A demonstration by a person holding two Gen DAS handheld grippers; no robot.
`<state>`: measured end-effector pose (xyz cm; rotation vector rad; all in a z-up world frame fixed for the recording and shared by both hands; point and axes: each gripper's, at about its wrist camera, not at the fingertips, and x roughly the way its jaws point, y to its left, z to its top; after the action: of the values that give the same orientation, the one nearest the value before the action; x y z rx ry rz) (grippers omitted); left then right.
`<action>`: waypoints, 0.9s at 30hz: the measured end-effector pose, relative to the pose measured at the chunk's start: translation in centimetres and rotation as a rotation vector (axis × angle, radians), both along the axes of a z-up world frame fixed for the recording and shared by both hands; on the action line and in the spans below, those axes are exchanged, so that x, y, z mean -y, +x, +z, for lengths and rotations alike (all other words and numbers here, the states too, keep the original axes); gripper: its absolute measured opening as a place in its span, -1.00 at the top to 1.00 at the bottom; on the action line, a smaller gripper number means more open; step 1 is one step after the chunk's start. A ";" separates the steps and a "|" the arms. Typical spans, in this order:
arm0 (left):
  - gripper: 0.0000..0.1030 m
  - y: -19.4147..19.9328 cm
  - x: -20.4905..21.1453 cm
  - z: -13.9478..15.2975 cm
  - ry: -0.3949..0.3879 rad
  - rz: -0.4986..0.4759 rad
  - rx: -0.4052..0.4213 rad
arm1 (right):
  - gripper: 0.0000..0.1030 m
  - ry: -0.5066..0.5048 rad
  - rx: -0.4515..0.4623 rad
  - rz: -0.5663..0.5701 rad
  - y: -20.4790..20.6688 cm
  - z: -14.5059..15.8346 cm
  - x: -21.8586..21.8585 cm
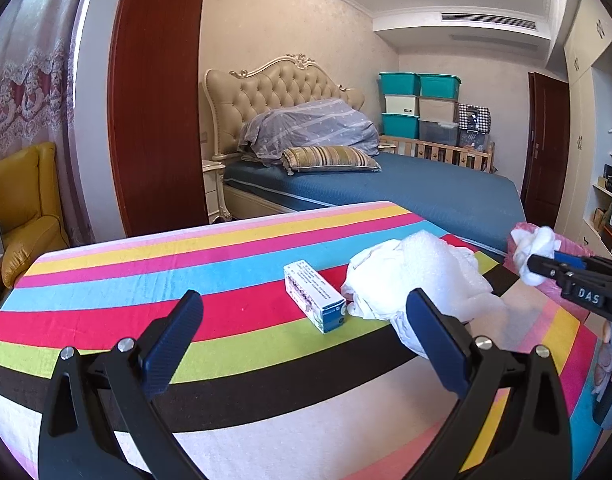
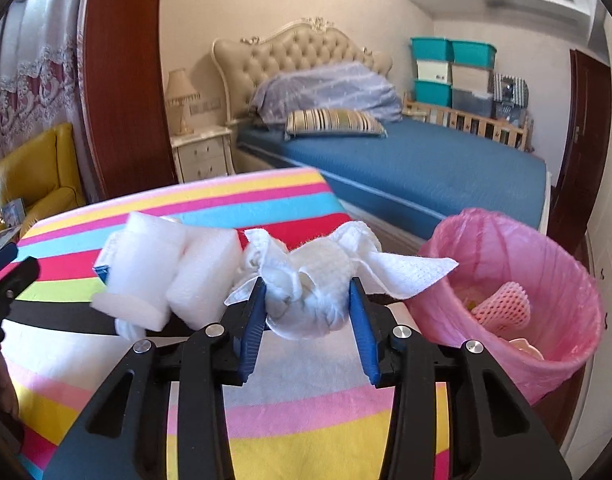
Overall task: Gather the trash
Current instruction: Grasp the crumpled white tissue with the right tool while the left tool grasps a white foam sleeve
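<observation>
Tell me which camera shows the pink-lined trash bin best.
The right wrist view: the pink-lined trash bin sits large at the table's right edge, mouth open, with pink foam netting visible inside. The left wrist view shows only a pink sliver behind the right gripper and its tissue wad.

i see a surface (image 2: 266, 432) striped in pink, yellow, blue, red, green, black and white. on it are white foam pieces (image 2: 166, 272) and a white-and-blue box (image 1: 314, 295). my right hand-held gripper (image 2: 307, 298), black with blue pads, holds white crumpled tissue (image 2: 306, 280) beside a pink-lined bin (image 2: 517, 288).
</observation>
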<state>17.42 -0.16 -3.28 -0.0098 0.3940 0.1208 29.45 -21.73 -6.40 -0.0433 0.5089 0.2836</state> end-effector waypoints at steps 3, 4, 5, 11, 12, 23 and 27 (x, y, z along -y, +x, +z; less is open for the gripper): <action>-0.91 0.0 0.4 0.0 -0.002 -0.011 -0.004 | 0.23 -0.001 0.052 -0.027 -1.0 0.7 0.2; -0.91 0.2 0.6 0.0 -0.013 -0.026 -0.011 | 0.23 -0.005 0.069 -0.043 -1.1 0.9 0.3; -0.91 0.3 0.7 -0.1 -0.023 -0.041 -0.017 | 0.23 -0.008 0.084 -0.060 -1.2 1.0 0.5; -0.91 1.8 3.8 -0.5 -0.045 -0.140 -0.073 | 0.23 0.027 0.071 -0.099 -1.1 0.5 2.5; -0.91 2.2 4.6 -0.6 -0.041 -0.159 -0.086 | 0.23 0.039 0.073 -0.105 -1.2 0.6 2.8; -0.90 5.7 8.9 -1.7 -0.047 -0.191 -0.184 | 0.23 0.100 0.072 -0.090 -1.1 0.4 4.3; -0.90 6.2 10.3 -1.9 -0.007 -0.195 -0.203 | 0.23 0.124 0.066 -0.092 -0.8 0.2 4.9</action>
<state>23.66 -10.48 -5.22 0.0342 0.5961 -0.0734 28.64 -26.64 -6.18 0.0907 0.4254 0.2225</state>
